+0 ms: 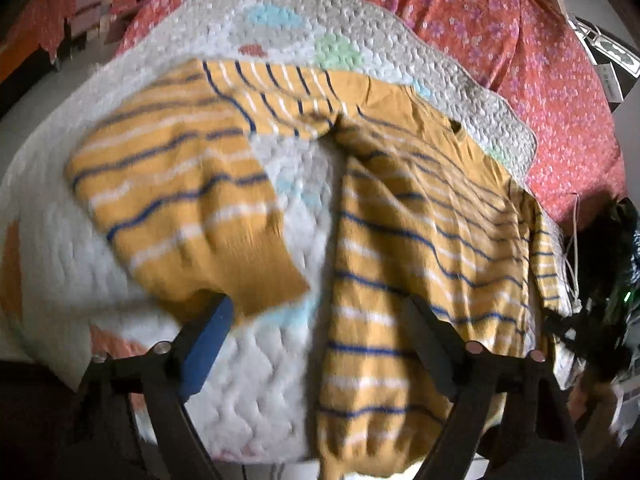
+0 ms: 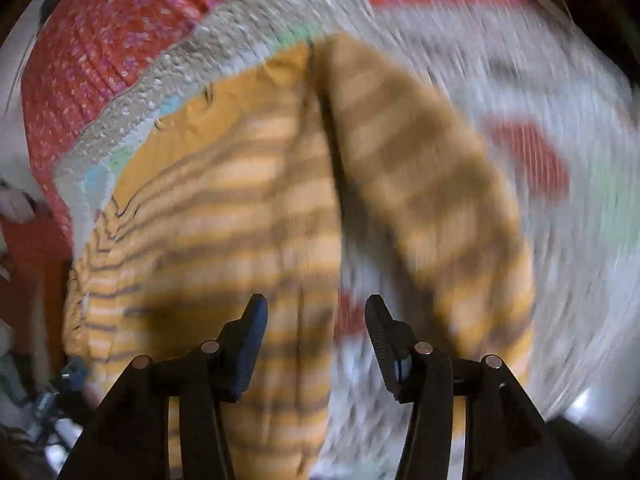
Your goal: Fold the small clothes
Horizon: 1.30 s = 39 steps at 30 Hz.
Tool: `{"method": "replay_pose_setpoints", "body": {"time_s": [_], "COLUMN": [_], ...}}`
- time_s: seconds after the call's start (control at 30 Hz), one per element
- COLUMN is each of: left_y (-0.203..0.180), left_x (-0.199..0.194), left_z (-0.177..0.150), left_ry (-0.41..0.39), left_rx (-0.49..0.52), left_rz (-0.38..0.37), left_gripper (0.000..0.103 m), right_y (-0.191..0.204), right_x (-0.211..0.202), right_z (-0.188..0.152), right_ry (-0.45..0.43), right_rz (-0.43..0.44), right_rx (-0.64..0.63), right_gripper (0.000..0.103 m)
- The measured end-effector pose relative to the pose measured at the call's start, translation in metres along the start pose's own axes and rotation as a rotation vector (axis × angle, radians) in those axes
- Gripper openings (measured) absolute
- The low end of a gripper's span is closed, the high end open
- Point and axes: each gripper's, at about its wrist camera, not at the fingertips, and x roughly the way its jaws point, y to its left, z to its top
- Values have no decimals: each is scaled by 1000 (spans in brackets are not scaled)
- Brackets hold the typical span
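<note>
A mustard sweater (image 1: 420, 240) with navy and white stripes lies spread on a white quilted mat (image 1: 260, 380). One sleeve (image 1: 180, 200) stretches out to the left, its cuff close to the blue-padded left finger. My left gripper (image 1: 318, 308) hangs open above the gap between that sleeve and the body, holding nothing. The right wrist view is blurred: the sweater body (image 2: 220, 200) lies left and a sleeve (image 2: 420, 180) right. My right gripper (image 2: 316, 304) is open over the body's edge, with nothing between its pads.
The mat lies on a bed with a red floral sheet (image 1: 500, 40) behind it. Dark gear and a white cord (image 1: 576, 248) sit at the right edge of the left wrist view. Cluttered shelves (image 1: 100, 0) stand at the far left.
</note>
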Motion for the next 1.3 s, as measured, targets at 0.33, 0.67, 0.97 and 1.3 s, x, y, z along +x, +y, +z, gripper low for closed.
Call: {"method": "replay_pose_setpoints", "body": {"time_s": [0.33,0.67,0.97,1.3], "left_y": [-23,-33,-53,-39], "left_x": [14,8,1,-35], "left_z": [-46,-55,-84,-74], "left_ry": [142,283,321,219], "left_rx": [52,10,95,59], "left_rz": [-28,-33,48,44], "left_gripper": [88,10,11,24], "right_y": [-11,12,-32,-76], "right_x": [20,12,-15,-92], "right_z": [-89,-110,-122,-62], "right_ry": [110,168,188,-62], "right_rz": [173,133,12,23], "right_rx": [77,-10,66,162], "right_gripper": [57,16,10,49]}}
